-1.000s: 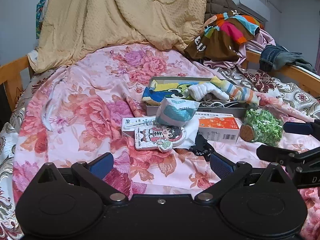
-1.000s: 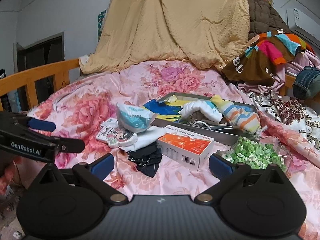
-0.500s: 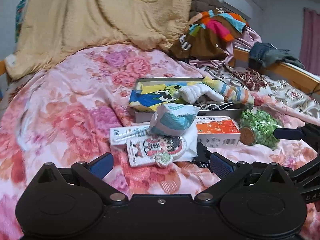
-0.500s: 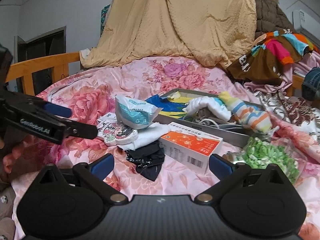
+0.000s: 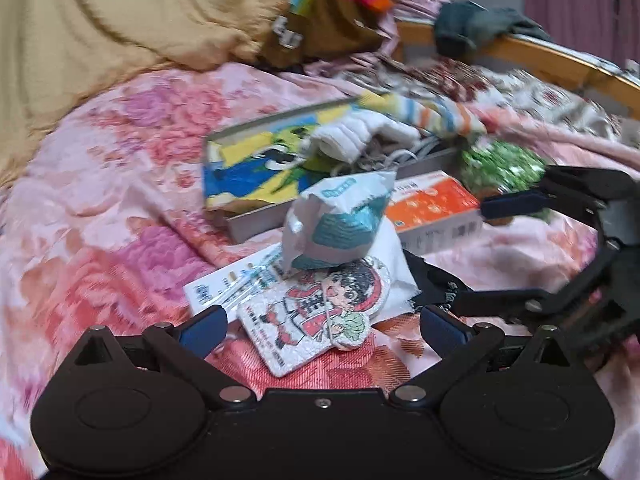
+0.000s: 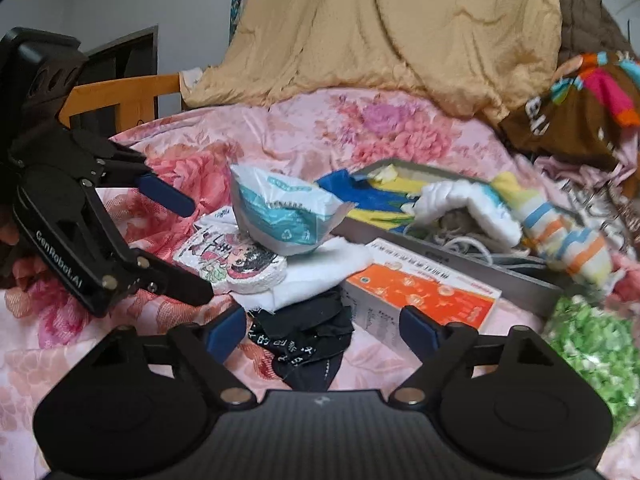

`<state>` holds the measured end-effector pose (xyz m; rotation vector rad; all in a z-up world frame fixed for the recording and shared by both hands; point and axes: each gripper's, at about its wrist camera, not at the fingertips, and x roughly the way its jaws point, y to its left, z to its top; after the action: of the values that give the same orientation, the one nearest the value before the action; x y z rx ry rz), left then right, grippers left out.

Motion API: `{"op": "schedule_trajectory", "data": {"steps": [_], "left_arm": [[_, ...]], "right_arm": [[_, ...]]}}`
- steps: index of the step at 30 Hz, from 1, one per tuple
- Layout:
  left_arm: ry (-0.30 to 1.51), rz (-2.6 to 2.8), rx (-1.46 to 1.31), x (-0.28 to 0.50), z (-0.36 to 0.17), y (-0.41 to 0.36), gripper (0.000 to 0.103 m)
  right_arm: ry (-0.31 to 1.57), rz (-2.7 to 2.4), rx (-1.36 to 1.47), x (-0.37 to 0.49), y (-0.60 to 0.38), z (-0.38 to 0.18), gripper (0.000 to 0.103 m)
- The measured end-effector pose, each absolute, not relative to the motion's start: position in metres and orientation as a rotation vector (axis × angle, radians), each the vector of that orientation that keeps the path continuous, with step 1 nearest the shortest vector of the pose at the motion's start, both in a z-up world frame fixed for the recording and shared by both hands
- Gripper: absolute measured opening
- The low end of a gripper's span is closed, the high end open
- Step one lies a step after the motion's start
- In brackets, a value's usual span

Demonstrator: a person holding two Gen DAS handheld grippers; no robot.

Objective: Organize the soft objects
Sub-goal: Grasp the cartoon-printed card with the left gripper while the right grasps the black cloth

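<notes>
A pile of soft things lies on the pink floral bedspread [image 6: 304, 128]. My right gripper [image 6: 323, 332] hovers low over a crumpled black cloth [image 6: 308, 336] that lies between its blue pads. Its jaws are closing, and the pads stand clear of the cloth. A white cloth [image 6: 320, 272] lies behind it, under a crumpled white-and-teal packet [image 6: 284, 216]. My left gripper [image 5: 322, 330] is open, with a cartoon-figure pad [image 5: 320, 308] just ahead between its fingers. In the right wrist view the left gripper [image 6: 180, 242] stands left of the pile.
An orange-and-white box [image 6: 424, 296] lies right of the black cloth. Behind it a grey tray [image 6: 480, 268] holds a blue-and-yellow cloth, a white sock [image 6: 464, 204] and a striped sock [image 6: 560, 232]. A bag of green bits [image 6: 592, 344] sits far right. A tan blanket [image 6: 400, 32] and clothes are heaped behind.
Both grippers have come down and closer to the pile. The left one has rolled, tilting its view. The right gripper's pads have drawn nearer together around the black cloth.
</notes>
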<state>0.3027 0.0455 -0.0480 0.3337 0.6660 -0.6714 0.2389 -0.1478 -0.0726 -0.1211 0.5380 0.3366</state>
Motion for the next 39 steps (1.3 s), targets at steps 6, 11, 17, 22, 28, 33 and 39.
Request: {"op": "schedule_trajectory", "data": {"steps": [6, 11, 17, 22, 28, 33, 39], "left_arm": [[0.712, -0.784, 0.46, 0.322, -0.055, 0.035, 0.101], [0.713, -0.824, 0.538, 0.332, -0.057, 0.028, 0.091], [0.754, -0.853, 0.566, 0.335, -0.057, 0.027, 0.079], [0.754, -0.853, 0.597, 0.33, -0.058, 0.025, 0.078], [0.793, -0.856, 0.59, 0.326, -0.057, 0.021, 0.076], [0.82, -0.828, 0.519, 0.321, -0.055, 0.023, 0.076], [0.866, -0.769, 0.399, 0.309, -0.051, 0.029, 0.076]], "right_arm": [[0.604, 0.378, -0.07, 0.252, -0.15, -0.08, 0.078], [0.632, 0.402, -0.046, 0.256, -0.149, -0.084, 0.067], [0.661, 0.42, -0.003, 0.26, -0.151, -0.086, 0.057], [0.684, 0.434, 0.02, 0.261, -0.153, -0.087, 0.043], [0.703, 0.454, 0.036, 0.26, -0.152, -0.085, 0.017], [0.71, 0.468, 0.017, 0.257, -0.15, -0.079, 0.011], [0.693, 0.432, -0.059, 0.251, -0.146, -0.072, 0.008]]}}
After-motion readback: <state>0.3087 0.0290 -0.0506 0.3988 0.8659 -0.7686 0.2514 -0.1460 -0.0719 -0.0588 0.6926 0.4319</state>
